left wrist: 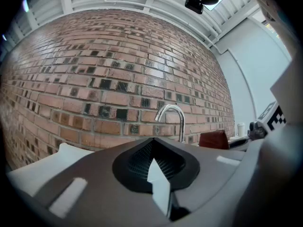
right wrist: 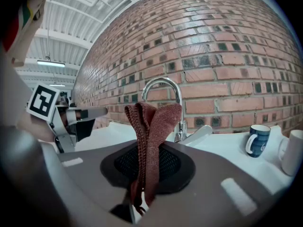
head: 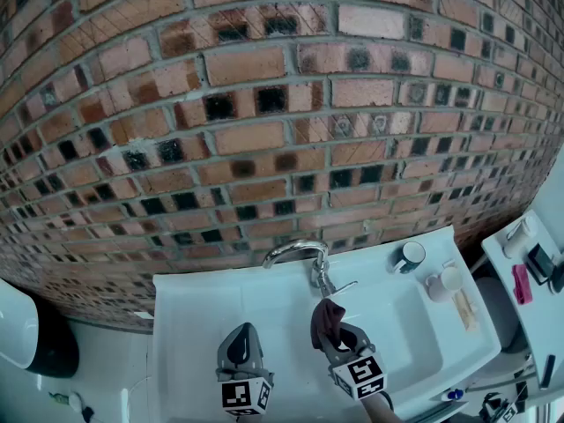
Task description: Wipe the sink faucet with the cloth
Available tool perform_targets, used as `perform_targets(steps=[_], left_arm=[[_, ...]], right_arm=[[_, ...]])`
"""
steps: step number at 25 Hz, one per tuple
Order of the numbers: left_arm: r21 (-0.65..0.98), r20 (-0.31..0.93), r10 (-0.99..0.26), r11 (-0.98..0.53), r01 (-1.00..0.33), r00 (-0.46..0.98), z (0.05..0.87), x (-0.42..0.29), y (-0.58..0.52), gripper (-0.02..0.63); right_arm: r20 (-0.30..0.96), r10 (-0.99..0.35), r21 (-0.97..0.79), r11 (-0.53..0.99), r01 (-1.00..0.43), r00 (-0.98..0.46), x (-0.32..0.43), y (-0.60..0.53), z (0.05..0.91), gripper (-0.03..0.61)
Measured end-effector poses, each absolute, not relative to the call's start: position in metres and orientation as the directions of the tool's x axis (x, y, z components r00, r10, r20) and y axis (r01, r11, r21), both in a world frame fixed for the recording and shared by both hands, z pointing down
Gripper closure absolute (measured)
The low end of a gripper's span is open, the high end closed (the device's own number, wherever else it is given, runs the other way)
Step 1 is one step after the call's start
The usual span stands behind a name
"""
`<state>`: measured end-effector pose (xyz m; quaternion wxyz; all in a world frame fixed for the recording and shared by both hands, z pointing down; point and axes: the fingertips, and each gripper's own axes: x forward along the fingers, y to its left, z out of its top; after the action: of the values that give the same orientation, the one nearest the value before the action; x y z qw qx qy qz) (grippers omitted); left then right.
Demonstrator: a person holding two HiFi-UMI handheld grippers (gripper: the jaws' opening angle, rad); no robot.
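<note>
A curved chrome faucet (head: 298,252) with a side lever stands at the back rim of the white sink (head: 189,315). My right gripper (head: 331,331) is shut on a reddish-brown cloth (head: 328,317), held just in front of and below the faucet, not touching it. In the right gripper view the cloth (right wrist: 152,126) stands up folded from the jaws, partly hiding the faucet (right wrist: 163,85). My left gripper (head: 241,349) hovers over the basin to the left, shut and holding nothing. From the left gripper view the faucet (left wrist: 173,118) is ahead and the cloth (left wrist: 214,139) at the right.
A brick wall (head: 264,104) rises right behind the sink. A blue mug (head: 408,256) and a white cup (head: 443,282) sit on the sink's right rim. A white shelf (head: 527,276) with small items stands at far right, a rounded white and black bin (head: 31,337) at far left.
</note>
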<state>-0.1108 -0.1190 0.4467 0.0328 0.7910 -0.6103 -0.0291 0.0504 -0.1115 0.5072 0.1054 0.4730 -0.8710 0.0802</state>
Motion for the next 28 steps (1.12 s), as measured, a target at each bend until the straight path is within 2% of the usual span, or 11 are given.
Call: perform_targets(steps=[10, 18, 28], left_arm=[[0.129, -0.001, -0.967, -0.252, -0.959, 0.254, 0.454, -0.101, -0.139, 0.609], [0.138, 0.011, -0.968, -0.247, -0.959, 0.251, 0.452, -0.100, -0.138, 0.609], [0.152, 0.007, -0.967, -0.250, -0.956, 0.254, 0.450, -0.100, -0.137, 0.609]], right_arm=[[0.482, -0.785, 0.173, 0.522, -0.836, -0.390, 0.073, -0.187, 0.582, 0.529], [0.445, -0.814, 0.190, 0.493, -0.849, -0.373, 0.089, -0.193, 0.564, 0.531], [0.317, -0.924, 0.176, 0.280, -0.944, -0.215, 0.165, -0.201, 0.507, 0.531]])
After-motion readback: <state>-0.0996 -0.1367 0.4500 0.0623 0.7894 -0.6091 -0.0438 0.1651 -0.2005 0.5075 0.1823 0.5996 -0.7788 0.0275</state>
